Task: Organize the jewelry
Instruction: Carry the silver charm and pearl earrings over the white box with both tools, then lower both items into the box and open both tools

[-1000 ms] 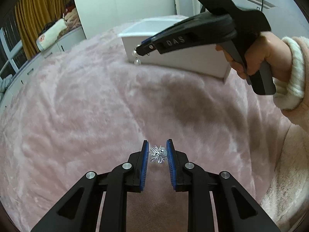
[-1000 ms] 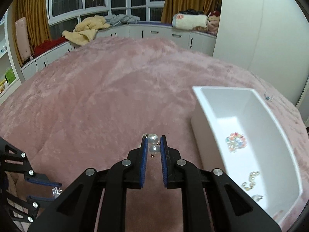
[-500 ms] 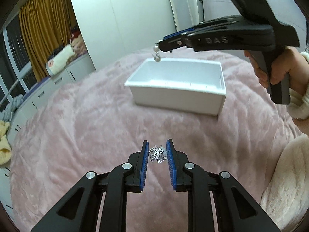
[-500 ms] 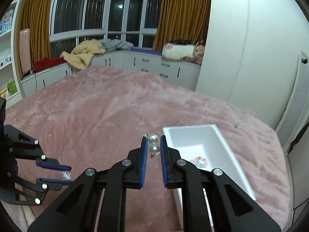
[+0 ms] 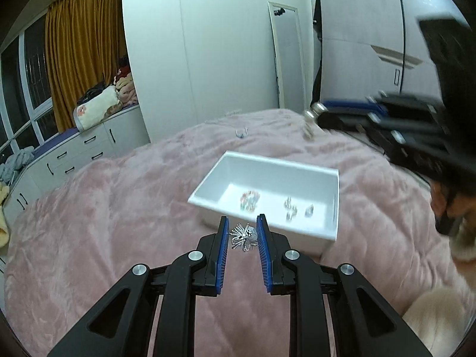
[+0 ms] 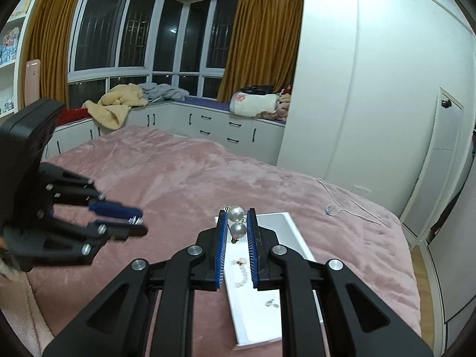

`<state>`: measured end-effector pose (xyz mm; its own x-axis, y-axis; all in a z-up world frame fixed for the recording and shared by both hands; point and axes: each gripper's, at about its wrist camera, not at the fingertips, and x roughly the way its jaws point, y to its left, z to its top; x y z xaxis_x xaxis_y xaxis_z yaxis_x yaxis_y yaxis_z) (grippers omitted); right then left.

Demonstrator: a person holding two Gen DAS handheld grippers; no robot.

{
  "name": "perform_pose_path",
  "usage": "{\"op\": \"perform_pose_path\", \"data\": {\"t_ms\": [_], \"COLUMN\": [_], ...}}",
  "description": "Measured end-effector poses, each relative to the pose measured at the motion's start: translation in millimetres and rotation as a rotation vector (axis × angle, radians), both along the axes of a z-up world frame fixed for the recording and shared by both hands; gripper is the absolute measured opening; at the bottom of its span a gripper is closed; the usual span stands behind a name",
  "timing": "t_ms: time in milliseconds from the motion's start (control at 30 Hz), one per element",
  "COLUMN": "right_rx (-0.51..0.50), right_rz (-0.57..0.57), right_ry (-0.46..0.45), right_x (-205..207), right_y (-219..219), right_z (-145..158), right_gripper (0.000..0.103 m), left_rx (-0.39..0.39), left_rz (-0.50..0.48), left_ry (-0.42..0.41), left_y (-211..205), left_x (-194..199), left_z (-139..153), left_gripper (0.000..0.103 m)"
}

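Left wrist view: a spiky silver brooch [image 5: 244,236] is pinched by the left gripper [image 5: 243,233] and a pearl earring [image 6: 237,222] by the right gripper [image 6: 236,223], both held over the white tray [image 5: 335,205] on the bed [image 5: 119,223], presumably for dropping in.

light: dim indoor, night windows [image 6: 142,32] | blur: opposite tongs [image 5: 386,116] smeared | edges: fisheye bending, dark vignette

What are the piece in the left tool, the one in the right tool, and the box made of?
Silver brooch in the left tool: looks like bright metal with small clear stones, spiky and glinting.
Pearl earring in the right tool: two glossy off-white beads, pearl or imitation, on a thin gold-toned fitting.
White box: likely smooth matte plastic, with thin, even walls.
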<state>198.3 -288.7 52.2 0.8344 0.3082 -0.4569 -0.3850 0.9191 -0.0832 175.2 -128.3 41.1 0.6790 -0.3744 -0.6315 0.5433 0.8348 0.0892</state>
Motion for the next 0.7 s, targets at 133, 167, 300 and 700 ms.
{"op": "perform_pose_path", "data": {"t_ms": [133,167,300,700], "right_rx": [0.005,0.007,0.023,0.076], "right_rz": [-0.029,-0.038,-0.069,-0.134], "right_ry": [0.007,0.01,0.038,0.178], "right_x": [2,3,11,42], "right_y": [-23,-29,-52,-98], "right_z": [-5,-8,-22,-93], "right_gripper": [0.014,0.014,0.014,0.014], "left_rx": [-0.006,-0.003,-0.013,0.031], "left_rz": [-0.005,-0.006,-0.01,0.009], "left_ry": [0.011,0.013,0.036,0.137], "left_y": [-23,-29,-51,-118], "left_x": [29,36,65,155], "left_z": [4,4,2,-42], "left_gripper": [0.024,0.024,0.024,0.024]}}
